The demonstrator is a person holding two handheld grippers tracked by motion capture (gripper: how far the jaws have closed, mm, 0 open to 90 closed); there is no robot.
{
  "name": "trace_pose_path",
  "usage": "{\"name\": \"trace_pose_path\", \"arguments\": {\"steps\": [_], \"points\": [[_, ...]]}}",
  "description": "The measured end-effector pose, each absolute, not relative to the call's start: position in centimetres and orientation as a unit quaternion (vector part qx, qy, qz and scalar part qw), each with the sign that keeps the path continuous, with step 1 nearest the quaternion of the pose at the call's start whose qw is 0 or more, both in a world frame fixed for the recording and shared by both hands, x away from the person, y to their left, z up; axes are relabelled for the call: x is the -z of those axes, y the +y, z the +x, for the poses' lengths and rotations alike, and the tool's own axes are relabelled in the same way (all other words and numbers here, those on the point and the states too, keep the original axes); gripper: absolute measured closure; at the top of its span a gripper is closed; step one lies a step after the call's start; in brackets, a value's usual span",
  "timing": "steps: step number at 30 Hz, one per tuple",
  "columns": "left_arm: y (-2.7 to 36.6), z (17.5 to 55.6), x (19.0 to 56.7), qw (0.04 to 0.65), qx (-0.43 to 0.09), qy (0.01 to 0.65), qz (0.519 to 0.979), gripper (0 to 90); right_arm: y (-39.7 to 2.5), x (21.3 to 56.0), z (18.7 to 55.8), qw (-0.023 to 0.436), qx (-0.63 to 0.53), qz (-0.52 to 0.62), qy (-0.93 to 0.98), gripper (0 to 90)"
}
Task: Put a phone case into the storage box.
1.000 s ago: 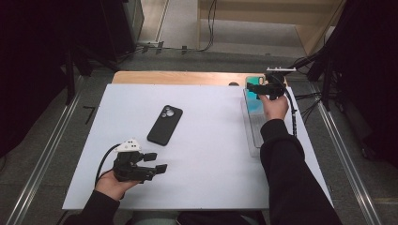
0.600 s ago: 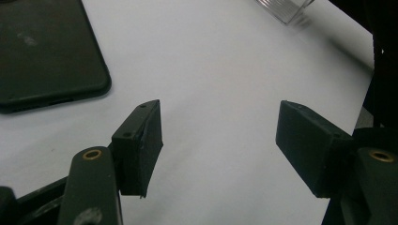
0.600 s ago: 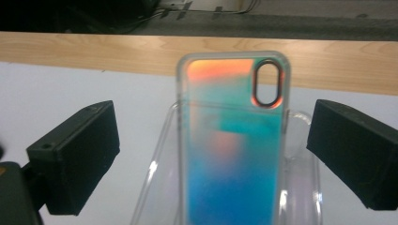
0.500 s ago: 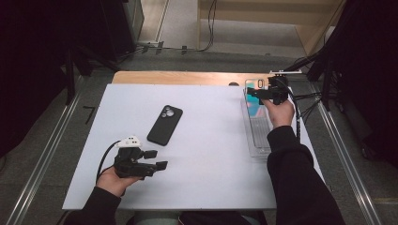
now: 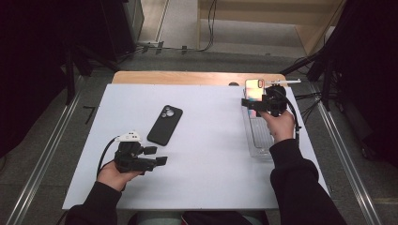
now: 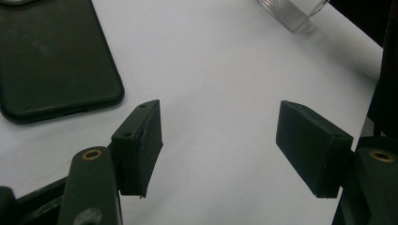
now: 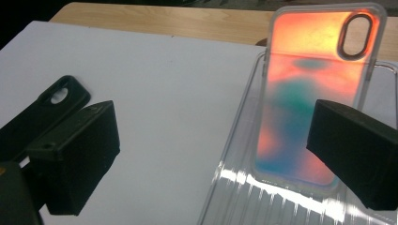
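the right gripper hovers wide open at the colourful case standing in the clear rack, nothing gripped, while the left gripper waits open and empty beside the black case on the tabletop, so pickup looks undone.

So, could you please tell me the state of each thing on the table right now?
Left gripper: open, empty, low over the table.
Right gripper: open, jaws wide.
Colourful phone case: standing on end in the clear tray, not clamped.
Black phone case: lying flat, untouched.
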State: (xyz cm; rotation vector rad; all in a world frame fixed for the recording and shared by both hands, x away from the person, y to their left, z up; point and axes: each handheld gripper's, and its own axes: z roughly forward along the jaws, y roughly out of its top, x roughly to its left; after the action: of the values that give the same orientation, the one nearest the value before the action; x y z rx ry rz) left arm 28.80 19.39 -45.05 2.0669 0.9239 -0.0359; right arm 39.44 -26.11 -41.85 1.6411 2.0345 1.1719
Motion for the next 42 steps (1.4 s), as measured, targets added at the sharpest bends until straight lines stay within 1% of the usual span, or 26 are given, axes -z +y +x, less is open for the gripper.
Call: {"name": "trace_pose_path", "arguments": {"steps": [6,10,19,25,28,32,37,42], "points": [[19.3,29.2,45.1,0.420,0.014,0.368,0.829,31.8,-25.3,41.5,38.0,0.121,-0.414,0.543,0.721,1.4],[19.4,29.4,45.1,0.421,0.014,0.370,0.828,31.8,-24.9,41.2,36.8,0.112,-0.419,0.525,0.732,11.0],[19.5,29.8,45.0,0.423,0.016,0.374,0.825,31.8,-23.6,40.7,34.0,0.085,-0.438,0.479,0.756,12.5],[19.6,30.0,44.9,0.422,0.015,0.375,0.825,31.8,-23.3,41.0,32.3,0.077,-0.441,0.446,0.775,12.6],[19.6,30.2,45.0,0.422,0.015,0.376,0.825,31.7,-23.3,41.1,31.6,0.067,-0.448,0.439,0.776,17.8],[19.7,30.3,45.0,0.422,0.014,0.378,0.824,31.8,-23.2,41.5,30.8,0.062,-0.442,0.428,0.785,18.5],[19.8,30.4,44.9,0.421,0.013,0.379,0.824,31.8,-23.1,42.4,29.9,0.040,-0.442,0.411,0.796,20.1],[19.7,30.4,44.8,0.423,0.013,0.378,0.823,31.8,-23.0,43.0,28.9,0.030,-0.441,0.404,0.801,21.6]]}}
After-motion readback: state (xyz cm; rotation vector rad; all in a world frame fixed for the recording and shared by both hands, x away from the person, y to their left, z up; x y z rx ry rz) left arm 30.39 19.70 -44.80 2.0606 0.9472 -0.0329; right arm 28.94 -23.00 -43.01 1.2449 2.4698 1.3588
